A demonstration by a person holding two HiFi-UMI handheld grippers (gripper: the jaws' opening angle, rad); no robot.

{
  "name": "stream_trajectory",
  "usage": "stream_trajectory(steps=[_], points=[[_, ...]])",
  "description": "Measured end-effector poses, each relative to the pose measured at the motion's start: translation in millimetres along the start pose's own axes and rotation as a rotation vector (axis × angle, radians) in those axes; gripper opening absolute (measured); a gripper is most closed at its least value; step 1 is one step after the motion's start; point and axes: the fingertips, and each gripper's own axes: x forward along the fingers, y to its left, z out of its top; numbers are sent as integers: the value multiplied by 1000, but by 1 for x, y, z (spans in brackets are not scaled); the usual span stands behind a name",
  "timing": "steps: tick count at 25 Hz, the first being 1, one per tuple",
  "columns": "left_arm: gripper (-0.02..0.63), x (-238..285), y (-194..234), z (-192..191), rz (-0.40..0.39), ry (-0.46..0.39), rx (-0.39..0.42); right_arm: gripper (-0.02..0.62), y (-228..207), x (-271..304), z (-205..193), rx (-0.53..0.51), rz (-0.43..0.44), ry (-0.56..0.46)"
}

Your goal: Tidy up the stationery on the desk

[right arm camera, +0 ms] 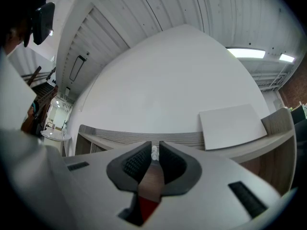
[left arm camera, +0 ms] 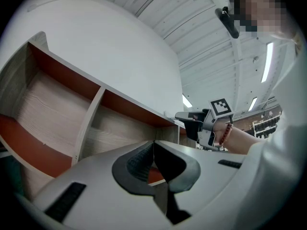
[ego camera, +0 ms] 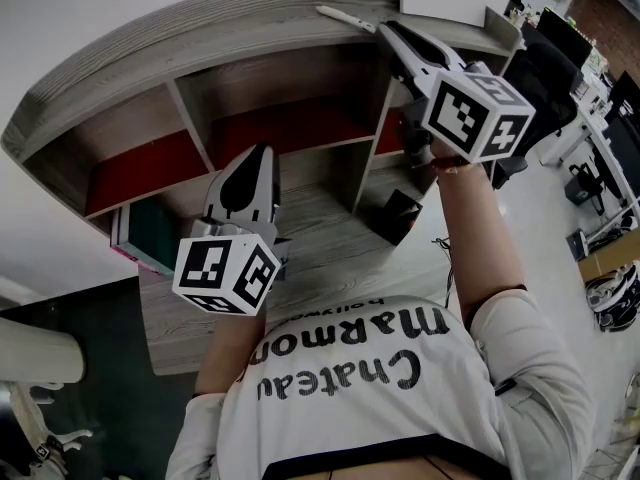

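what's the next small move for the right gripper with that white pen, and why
Probably lower the right gripper slightly and open it: its jaws pinch the white pen, which reaches over the shelf top, so release should leave it there.

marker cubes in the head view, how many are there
2. The lower marker cube is on the left hand-held gripper, left of centre; the upper marker cube is on the right hand-held gripper, raised near the shelf top at upper right. No others show.
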Motion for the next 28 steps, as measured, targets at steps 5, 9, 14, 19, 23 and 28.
stream_trajectory(steps=[5,9,14,19,23,28], points=[[17,-2,-4,-1,-17,2,4,58,8,-12,4,20,22,-23],[17,-2,-14,-4,-37,14,9,57,13,-30,17,45,43,-61],[17,-2,-31,-3,-56,23,16,55,22,-62,38,20,67,-99],[17,-2,-48,-7,-83,40,11,54,31,-96,44,33,94,-125],[17,-3,-59,-13,-106,39,6,54,40,-116,34,24,103,-111],[17,-4,-73,-9,-113,-20,3,54,44,-143,13,12,74,-63]])
